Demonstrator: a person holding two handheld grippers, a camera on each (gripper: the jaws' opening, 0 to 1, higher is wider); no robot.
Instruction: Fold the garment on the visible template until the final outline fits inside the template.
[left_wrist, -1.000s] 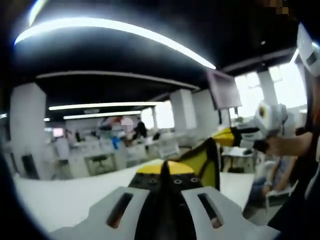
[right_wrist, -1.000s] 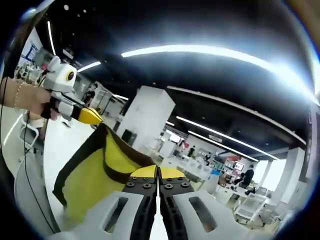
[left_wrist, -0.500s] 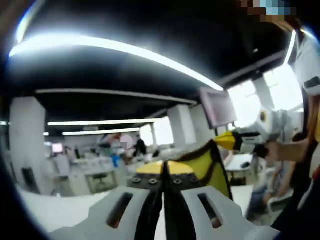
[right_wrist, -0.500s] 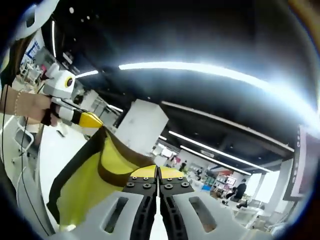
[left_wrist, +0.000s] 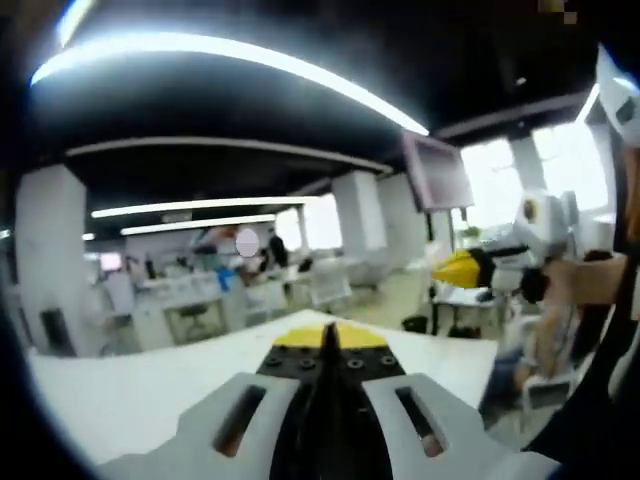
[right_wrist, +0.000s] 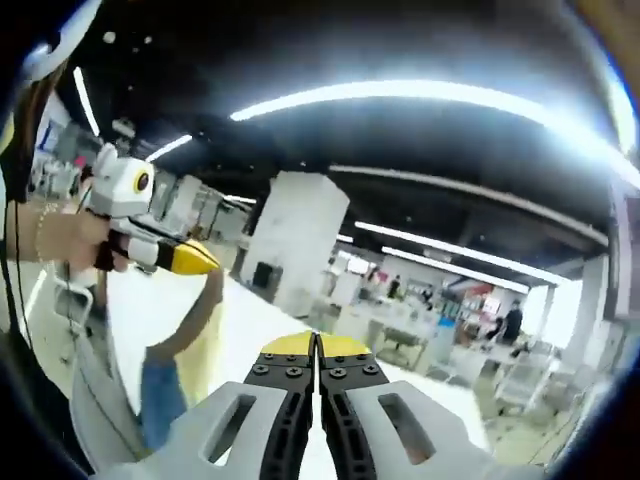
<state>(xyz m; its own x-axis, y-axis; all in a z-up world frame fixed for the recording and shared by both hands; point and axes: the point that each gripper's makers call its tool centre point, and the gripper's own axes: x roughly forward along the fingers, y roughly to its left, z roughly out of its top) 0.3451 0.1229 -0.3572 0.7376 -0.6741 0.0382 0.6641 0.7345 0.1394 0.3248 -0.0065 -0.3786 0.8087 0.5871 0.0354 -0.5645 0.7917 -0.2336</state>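
**Both grippers raised and closed; garment's lie cannot be told**

The garment's heading and long axis cannot be told. In the right gripper view a blurred pale yellowish shape (right_wrist: 205, 335) hangs just below the left gripper's yellow tip, with a blue patch under it. Whether this is cloth or a person in the background cannot be made out.

The left gripper (left_wrist: 330, 337) has its white, slotted jaws pressed together, the yellow tips meeting in a thin dark seam with no cloth visible in it. The right gripper (right_wrist: 318, 345) is the same, with jaws closed and only a hairline between the tips. Each tool also appears in the other's view, held in a hand (left_wrist: 590, 282) at the side. Both are lifted above the smooth white table (left_wrist: 130, 390), whose far edge runs behind the jaw tips.

Half a second ago a yellow cloth with dark brown trim was stretched from each pair of closed jaws to the other gripper's tip. That span is gone, and the table and the room show there instead.

Long ceiling light strips (left_wrist: 230, 55), a white pillar (right_wrist: 290, 240) and a hanging monitor (left_wrist: 437, 172) lie beyond.
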